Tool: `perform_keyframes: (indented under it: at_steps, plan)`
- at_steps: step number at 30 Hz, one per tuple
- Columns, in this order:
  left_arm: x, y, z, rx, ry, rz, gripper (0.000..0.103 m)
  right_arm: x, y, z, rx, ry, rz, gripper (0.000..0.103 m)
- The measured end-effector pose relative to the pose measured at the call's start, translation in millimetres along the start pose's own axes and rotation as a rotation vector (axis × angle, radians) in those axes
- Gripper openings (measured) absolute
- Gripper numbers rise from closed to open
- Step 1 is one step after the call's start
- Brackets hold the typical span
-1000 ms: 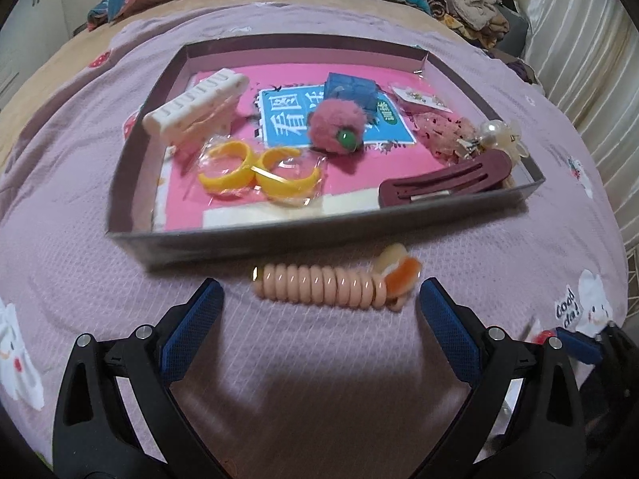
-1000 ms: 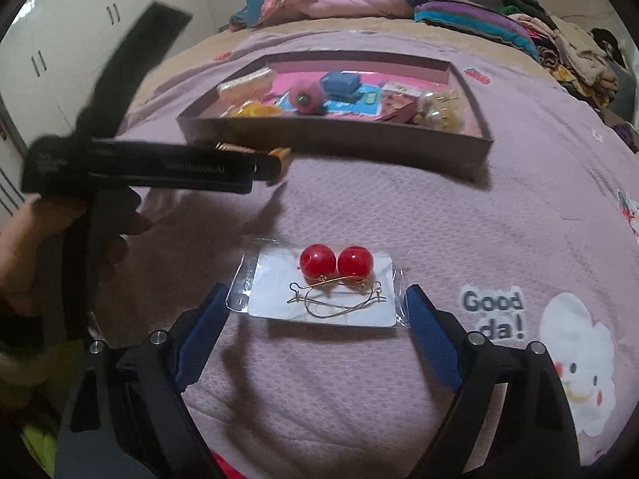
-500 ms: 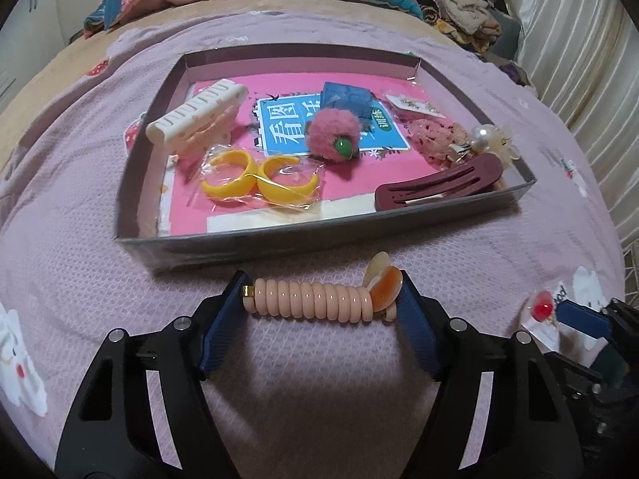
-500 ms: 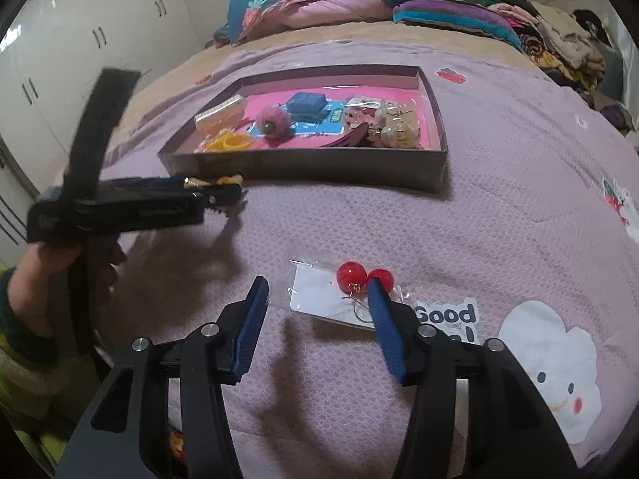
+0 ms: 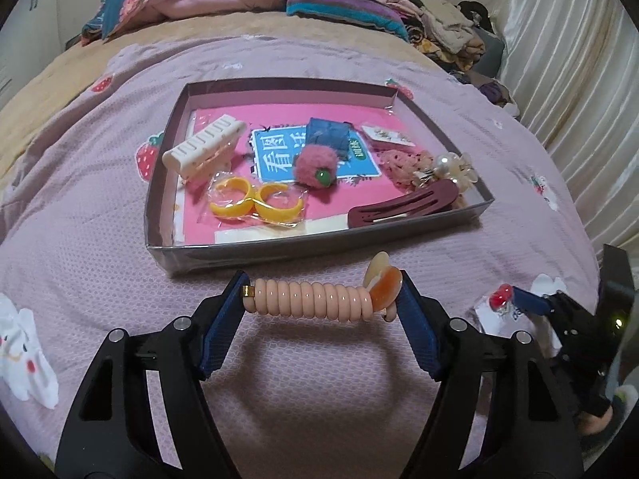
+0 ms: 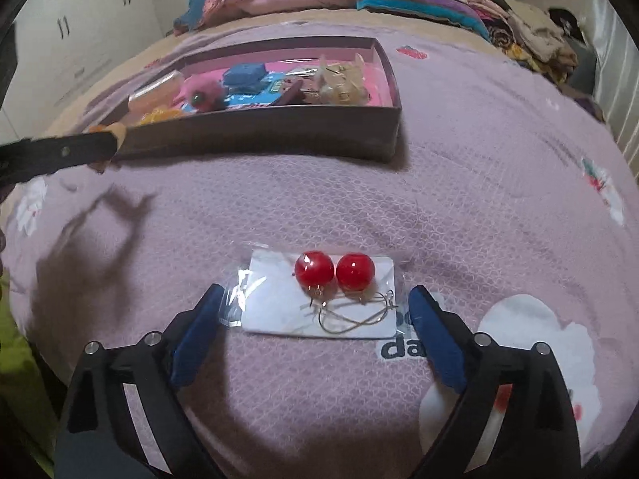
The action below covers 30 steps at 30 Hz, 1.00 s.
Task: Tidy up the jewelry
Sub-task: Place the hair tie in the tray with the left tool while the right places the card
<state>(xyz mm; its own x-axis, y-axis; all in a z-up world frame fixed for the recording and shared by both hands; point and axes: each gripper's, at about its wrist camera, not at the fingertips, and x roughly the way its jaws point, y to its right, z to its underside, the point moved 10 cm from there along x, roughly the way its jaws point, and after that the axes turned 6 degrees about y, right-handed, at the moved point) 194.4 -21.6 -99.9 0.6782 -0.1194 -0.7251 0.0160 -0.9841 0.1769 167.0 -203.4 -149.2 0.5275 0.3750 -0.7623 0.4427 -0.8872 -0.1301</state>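
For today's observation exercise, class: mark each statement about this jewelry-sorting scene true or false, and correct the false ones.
1. The left gripper holds the peach spiral hair tie between its jaws. True.
2. The red ball earrings lie inside the tray. False: they lie in their packet on the bedspread, outside it.
3. The right gripper is clamped on the earrings. False: its jaws are opening, either side of the packet.
4. The yellow hoop earrings are in the tray. True.
5. The maroon hair clip lies on the bedspread. False: it is in the tray.
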Motion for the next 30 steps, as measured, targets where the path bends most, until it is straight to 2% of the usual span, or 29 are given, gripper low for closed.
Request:
perform_keyframes:
  at_steps: [9, 14, 21, 30]
  plan:
    - [-13, -1, -21, -0.012, 0.045, 0.013, 0.065, -21, -5, -18, 0.059, 0.037, -0.087, 0.086]
    - [-15, -12, -35, -0.034, 0.065, 0.001, 0.065, -37, -11, -48, 0.049, 0.093, -0.104, 0.086]
    - [-12, -30, -51, -0.064, 0.076, -0.020, 0.065, -41, -14, -92, 0.027, 0.144, -0.099, 0.086]
    - [0, -47, -62, -0.096, 0.071, -0.039, 0.065, -24, -16, -124, -0.009, 0.144, -0.078, 0.086]
